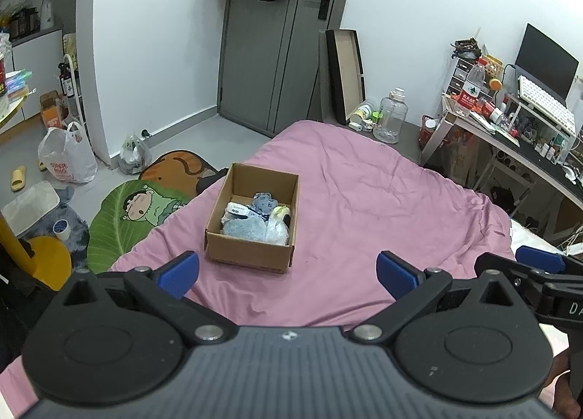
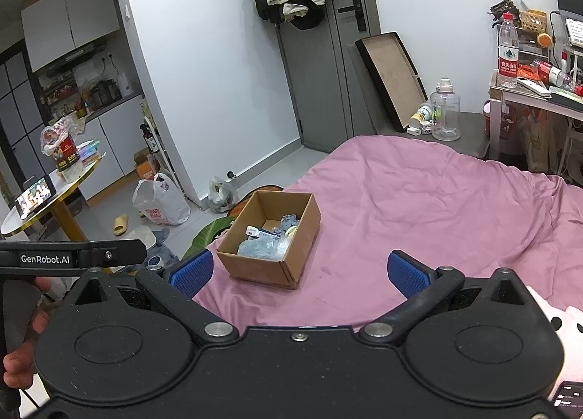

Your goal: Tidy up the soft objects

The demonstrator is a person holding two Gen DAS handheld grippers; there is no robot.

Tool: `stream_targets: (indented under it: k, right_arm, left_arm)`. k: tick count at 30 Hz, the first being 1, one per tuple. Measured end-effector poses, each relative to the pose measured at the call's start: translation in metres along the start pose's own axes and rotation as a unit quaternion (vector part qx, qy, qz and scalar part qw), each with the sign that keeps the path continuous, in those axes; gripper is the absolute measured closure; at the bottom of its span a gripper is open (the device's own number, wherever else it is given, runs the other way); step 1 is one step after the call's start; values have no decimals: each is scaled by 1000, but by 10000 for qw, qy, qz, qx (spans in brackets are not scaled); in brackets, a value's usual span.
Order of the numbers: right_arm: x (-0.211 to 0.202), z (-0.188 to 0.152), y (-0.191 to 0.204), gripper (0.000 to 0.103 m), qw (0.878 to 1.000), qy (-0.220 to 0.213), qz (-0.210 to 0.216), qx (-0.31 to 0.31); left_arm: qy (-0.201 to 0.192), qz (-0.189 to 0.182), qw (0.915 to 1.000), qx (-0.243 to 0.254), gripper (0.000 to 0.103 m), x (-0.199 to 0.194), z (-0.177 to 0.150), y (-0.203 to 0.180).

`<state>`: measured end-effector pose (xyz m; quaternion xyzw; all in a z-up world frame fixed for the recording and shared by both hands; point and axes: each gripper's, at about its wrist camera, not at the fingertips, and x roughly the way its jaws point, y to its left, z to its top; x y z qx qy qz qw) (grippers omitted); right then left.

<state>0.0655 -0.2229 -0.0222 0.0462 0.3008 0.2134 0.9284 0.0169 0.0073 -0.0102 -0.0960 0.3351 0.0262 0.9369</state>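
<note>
Pink bedspread (image 1: pixel 364 193) is seen covering the bed, with a cardboard box (image 1: pixel 251 247) set near its left edge, long axis running away from the cameras toward the grey door (image 1: pixel 277 54). Soft blue items (image 1: pixel 245 227) are noted inside, at the near end. Left gripper (image 1: pixel 288 273) and right gripper (image 2: pixel 298 273) are held above the bed, fingers spread, nothing grasped.
</note>
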Motion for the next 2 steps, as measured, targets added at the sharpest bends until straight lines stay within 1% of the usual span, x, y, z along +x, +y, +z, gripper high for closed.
stream_targets:
  k: [2]
  right_arm:
    - [2, -1, -1, 0, 10000, 7, -28, 30]
  left_arm:
    - [-32, -24, 10000, 56, 0, 0, 0, -1]
